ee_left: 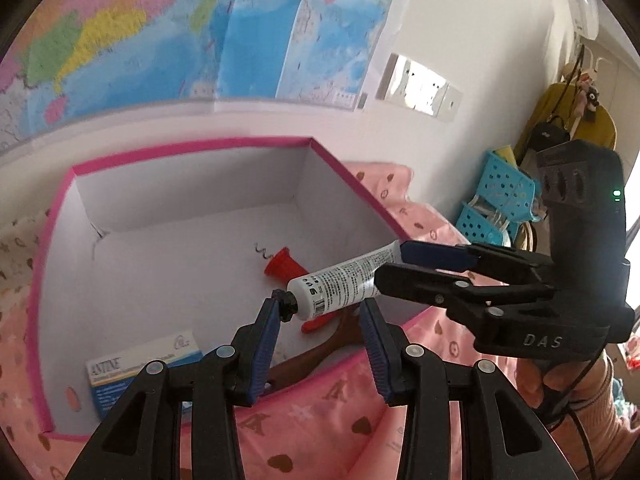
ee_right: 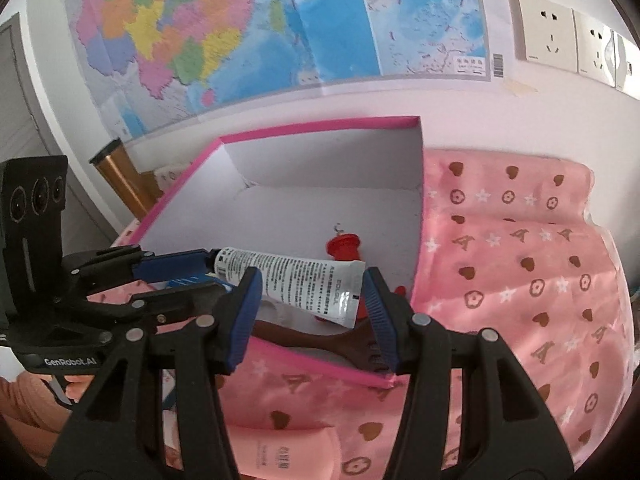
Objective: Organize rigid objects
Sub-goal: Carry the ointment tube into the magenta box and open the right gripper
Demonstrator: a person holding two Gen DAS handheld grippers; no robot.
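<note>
Both claws hang over the near edge of the pink box (ee_right: 320,128), which sits on a pink cloth (ee_right: 520,280). The left claw (ee_left: 318,344) pinches the black cap of a white tube (ee_right: 288,284) with printed writing. The right claw (ee_right: 310,312) pinches the tube's flat end, I think. The tube lies level above the box. Deeper in the box lie a brown handle (ee_left: 304,360), a blue and white carton (ee_left: 144,364) and a red corkscrew (ee_left: 284,268).
</note>
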